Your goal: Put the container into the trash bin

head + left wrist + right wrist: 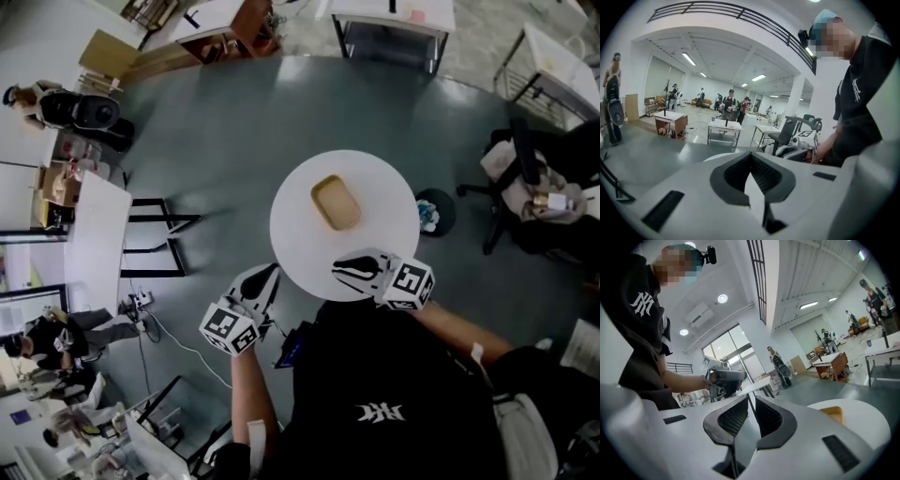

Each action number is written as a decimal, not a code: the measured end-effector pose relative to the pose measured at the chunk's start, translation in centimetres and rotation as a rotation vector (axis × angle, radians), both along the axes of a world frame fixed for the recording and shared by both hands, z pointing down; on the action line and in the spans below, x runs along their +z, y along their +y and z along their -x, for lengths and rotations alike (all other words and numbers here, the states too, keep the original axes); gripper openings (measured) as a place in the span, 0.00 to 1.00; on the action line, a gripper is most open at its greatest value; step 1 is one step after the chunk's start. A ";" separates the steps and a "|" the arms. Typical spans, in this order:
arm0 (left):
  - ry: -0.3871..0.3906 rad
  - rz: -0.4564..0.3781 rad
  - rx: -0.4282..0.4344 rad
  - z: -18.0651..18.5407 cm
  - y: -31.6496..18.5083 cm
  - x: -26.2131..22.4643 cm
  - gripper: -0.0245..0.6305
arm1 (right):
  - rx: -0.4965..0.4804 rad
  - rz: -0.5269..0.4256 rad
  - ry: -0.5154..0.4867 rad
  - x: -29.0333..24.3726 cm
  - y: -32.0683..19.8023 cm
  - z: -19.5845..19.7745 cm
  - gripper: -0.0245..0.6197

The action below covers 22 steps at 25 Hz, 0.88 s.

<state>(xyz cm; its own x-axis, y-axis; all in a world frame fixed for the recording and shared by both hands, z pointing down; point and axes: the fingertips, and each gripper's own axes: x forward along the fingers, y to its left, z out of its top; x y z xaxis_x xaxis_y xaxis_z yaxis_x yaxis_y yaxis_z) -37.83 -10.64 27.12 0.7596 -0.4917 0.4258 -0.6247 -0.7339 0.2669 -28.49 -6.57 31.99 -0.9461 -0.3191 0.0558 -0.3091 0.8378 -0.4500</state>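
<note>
A tan, shallow rectangular container (336, 202) lies near the middle of the round white table (291, 246). In the right gripper view the container (833, 414) shows on the table to the right of the jaws. A dark round trash bin (434, 214) with rubbish in it stands on the floor at the table's right edge. My left gripper (270, 274) is shut and empty, off the table's near-left rim. My right gripper (339, 269) hovers over the near rim, its jaws a narrow slit apart with nothing between them (751, 397).
An office chair (520, 183) piled with bags stands right of the bin. A white desk (94, 246) and a black stand are to the left, and cables (159, 330) trail on the floor. More desks line the far side (389, 17). People stand far left.
</note>
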 end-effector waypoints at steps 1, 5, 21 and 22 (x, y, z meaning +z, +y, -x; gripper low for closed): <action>-0.013 0.011 0.024 -0.1 -0.6 0.2 0.04 | 0.027 0.013 -0.005 0.3 -0.4 -0.2 0.12; -0.069 0.041 0.121 -1.0 -3.1 2.5 0.04 | 0.149 0.054 -0.006 3.0 -1.8 -2.0 0.12; -0.182 0.122 0.740 -4.5 -17.7 13.6 0.04 | 0.945 0.336 0.027 12.2 -9.6 -6.9 0.25; -0.189 0.140 0.763 -5.0 -18.2 14.6 0.04 | 0.988 0.384 0.013 13.5 -9.4 -7.3 0.25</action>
<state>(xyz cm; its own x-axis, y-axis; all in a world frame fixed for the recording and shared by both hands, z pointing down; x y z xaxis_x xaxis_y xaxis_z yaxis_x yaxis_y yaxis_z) -32.86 -28.80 41.69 0.7735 0.2026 0.6005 -0.0071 -0.9447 0.3278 -21.14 -15.98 45.48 -0.2749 -0.9050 0.3246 -0.7821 0.0141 -0.6230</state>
